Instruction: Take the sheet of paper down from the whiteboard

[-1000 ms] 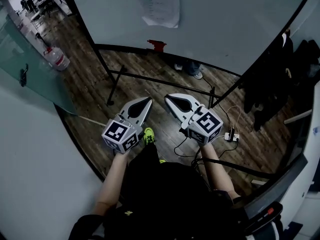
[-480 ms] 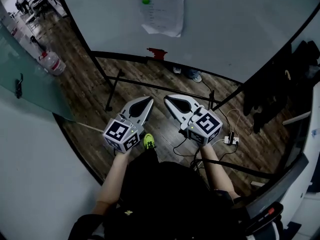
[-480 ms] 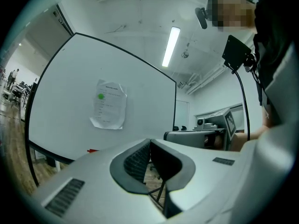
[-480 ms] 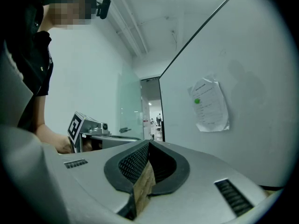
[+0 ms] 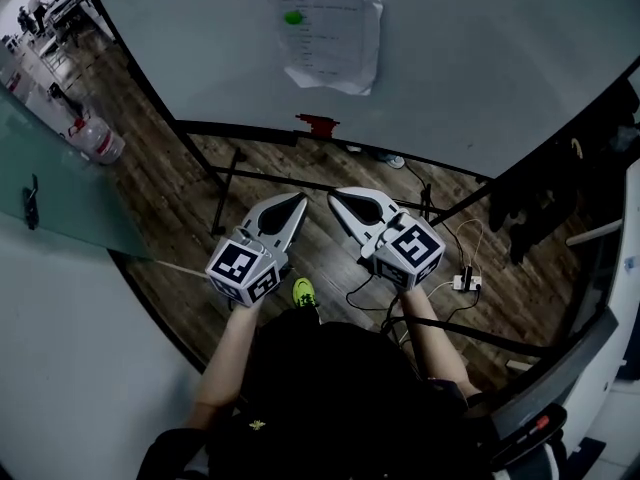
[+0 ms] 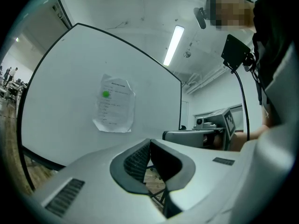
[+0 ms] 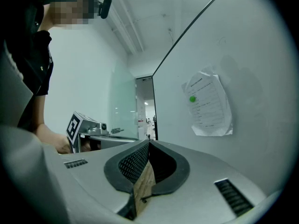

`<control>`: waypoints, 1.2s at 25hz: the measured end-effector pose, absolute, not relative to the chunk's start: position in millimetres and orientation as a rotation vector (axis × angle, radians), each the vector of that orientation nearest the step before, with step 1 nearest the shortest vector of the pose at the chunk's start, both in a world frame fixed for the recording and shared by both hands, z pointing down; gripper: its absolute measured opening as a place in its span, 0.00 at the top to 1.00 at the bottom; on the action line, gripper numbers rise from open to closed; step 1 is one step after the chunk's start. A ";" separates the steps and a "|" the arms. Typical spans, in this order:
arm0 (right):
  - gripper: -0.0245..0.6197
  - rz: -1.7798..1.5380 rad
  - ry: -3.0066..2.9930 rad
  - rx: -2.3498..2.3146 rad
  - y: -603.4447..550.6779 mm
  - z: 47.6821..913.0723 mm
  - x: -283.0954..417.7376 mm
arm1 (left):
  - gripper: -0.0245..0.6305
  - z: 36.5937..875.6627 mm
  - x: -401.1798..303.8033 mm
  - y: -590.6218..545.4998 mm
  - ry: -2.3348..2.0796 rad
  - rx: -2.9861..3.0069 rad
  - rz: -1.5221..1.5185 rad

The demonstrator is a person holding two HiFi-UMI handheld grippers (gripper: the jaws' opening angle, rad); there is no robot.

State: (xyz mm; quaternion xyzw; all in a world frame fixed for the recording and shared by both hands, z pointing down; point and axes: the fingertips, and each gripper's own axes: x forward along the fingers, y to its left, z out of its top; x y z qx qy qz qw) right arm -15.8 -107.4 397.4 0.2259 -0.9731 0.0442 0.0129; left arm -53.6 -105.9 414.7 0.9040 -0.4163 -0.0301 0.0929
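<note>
Lowest in the head view, my forearms reach up from the bottom centre of the frame. My left claw (image 5: 297, 200) and right claw (image 5: 334, 194) sit side by side at mid-frame, close but not touching, tips aimed toward the top. In each claw's own view the jaws meet at the tip, with nothing held between the pads. Below them lies the wooden floor (image 5: 190, 218), with a white power strip (image 5: 465, 282) to the right. Beyond the tips stands the whiteboard (image 5: 480, 58), filling the upper part of the frame, a small red object (image 5: 317, 123) at its lower edge. The sheet of paper (image 5: 325, 28) hangs at top centre, wrinkled, a green dot (image 5: 293, 17) near its upper left, well apart from both claws.
</note>
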 end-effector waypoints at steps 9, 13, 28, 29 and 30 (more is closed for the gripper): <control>0.95 0.117 -3.041 0.736 -154.5 393.4 -44.1 | 0.92 410.8 -74.6 -152.1 -1.208 2.729 -0.063; 0.95 0.096 -3.046 0.758 -173.0 390.0 -53.2 | 0.92 406.5 -82.3 -169.5 -1.193 2.757 -0.057; 0.95 -0.044 -3.043 0.782 -221.6 361.8 -67.5 | 0.92 376.0 -98.0 -222.8 -1.190 2.868 -0.077; 0.95 -0.055 -3.044 0.780 -225.3 359.7 -67.9 | 0.92 373.5 -98.3 -226.4 -1.196 2.875 -0.077; 0.95 -0.060 -3.044 0.778 -228.4 357.6 -68.8 | 0.92 371.2 -98.9 -229.8 -1.207 2.881 -0.071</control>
